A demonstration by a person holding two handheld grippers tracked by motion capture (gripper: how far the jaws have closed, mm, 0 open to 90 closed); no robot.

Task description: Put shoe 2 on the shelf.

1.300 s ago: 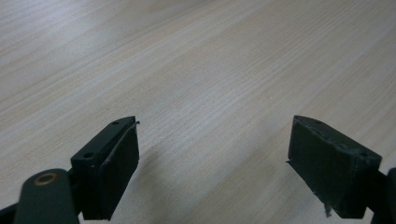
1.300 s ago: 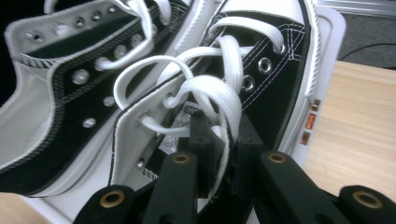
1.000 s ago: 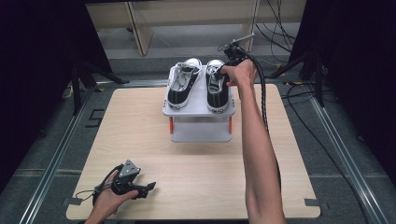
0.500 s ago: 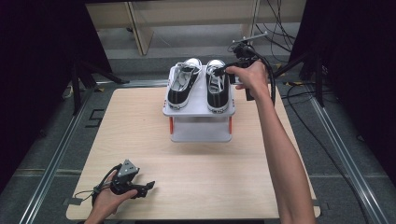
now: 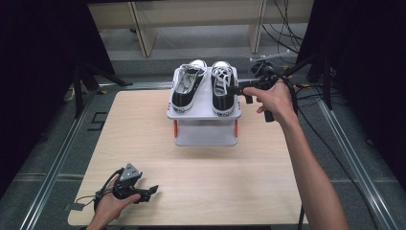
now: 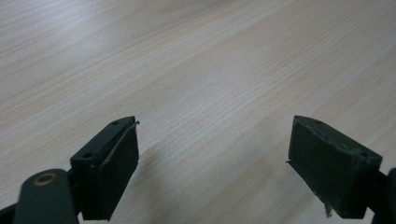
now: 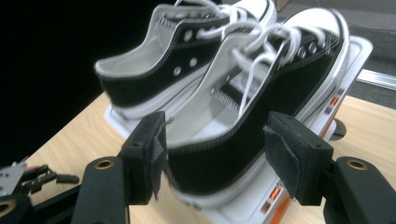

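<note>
Right tool (image 5: pixel 235 89) drawn back off the right shoe (image 5: pixel 223 87) toward the right edge of the rack (image 5: pixel 206 113), where a second ago it reached in over that shoe from behind. Jaws just opened and now released, standing wide apart. In the right gripper view, the shoe's heel (image 7: pixel 224 154) seen between the two pads (image 7: pixel 285 156), apparently clear of both; blur leaves contact uncertain. Arm now stretched along the worktop's (image 5: pixel 143 143) right side, further right than before.

Right shoe set on the top tier of the white rack, toe to the far side, just beside the left shoe (image 5: pixel 187 85); pair unmoved across the three frames. Rack at the far middle of the worktop, orange fittings showing under the top tier.

Left tool (image 5: pixel 152 190) resting at the near left corner, as before, jaws released and spread with nothing but bare wood between them (image 6: pixel 210 135).

Small marks on the shoe heels and the rack's orange parts too blurred to read; no legible writing elsewhere.
</note>
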